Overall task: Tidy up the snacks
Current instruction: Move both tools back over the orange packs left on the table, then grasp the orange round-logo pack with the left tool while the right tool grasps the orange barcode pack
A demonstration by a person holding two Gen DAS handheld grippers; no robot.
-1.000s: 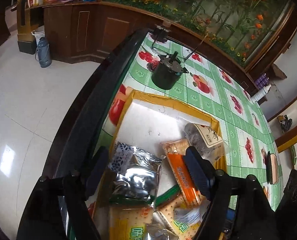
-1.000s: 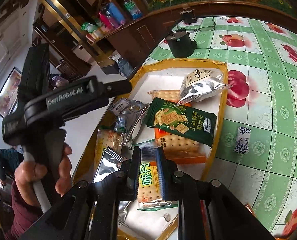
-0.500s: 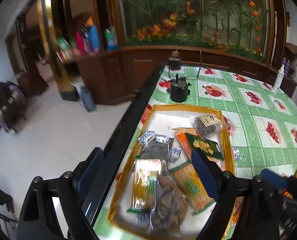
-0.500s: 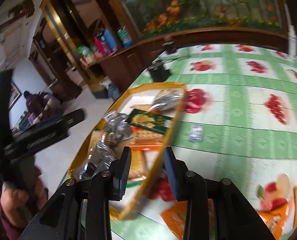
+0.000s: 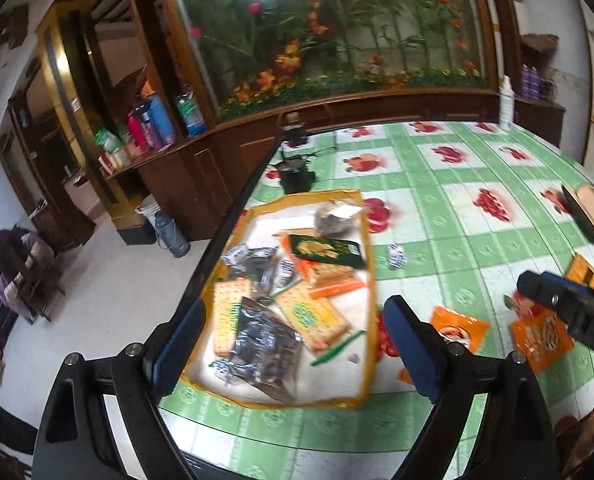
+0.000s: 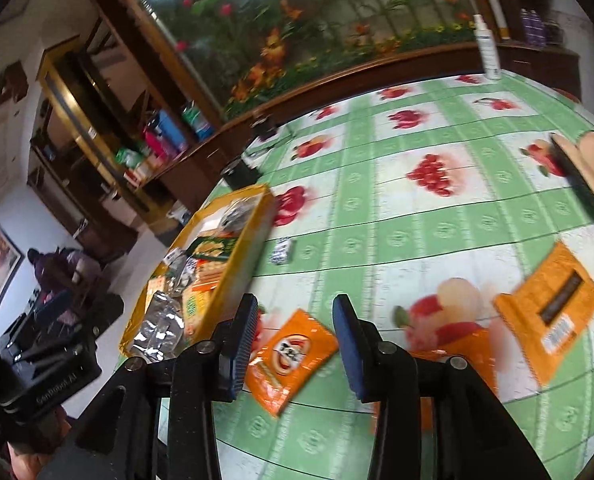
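Observation:
A yellow-rimmed tray (image 5: 321, 196) near the table's left edge holds several snack packets, among them a green one (image 5: 325, 248) and a dark foil one (image 5: 265, 348). My left gripper (image 5: 293, 344) hovers over the tray's near end, open and empty. My right gripper (image 6: 295, 344) hangs above an orange packet (image 6: 293, 356) lying flat on the tablecloth. Its jaws are opening and the pads do not touch the packet. A second orange packet (image 6: 549, 312) lies to the right, and a small black-and-white packet (image 6: 283, 250) sits beside the tray (image 6: 237, 264).
A black pot (image 5: 295, 176) stands behind the tray. A white bottle (image 5: 505, 100) is at the table's far edge and a tan brush-like object (image 5: 593, 216) at the right. The table's dark left edge drops to the floor, where a person (image 5: 5, 248) sits far off.
Both grippers drew back from the tray and swung right. The right gripper let go of a biscuit packet in the tray and now hangs over the orange packets.

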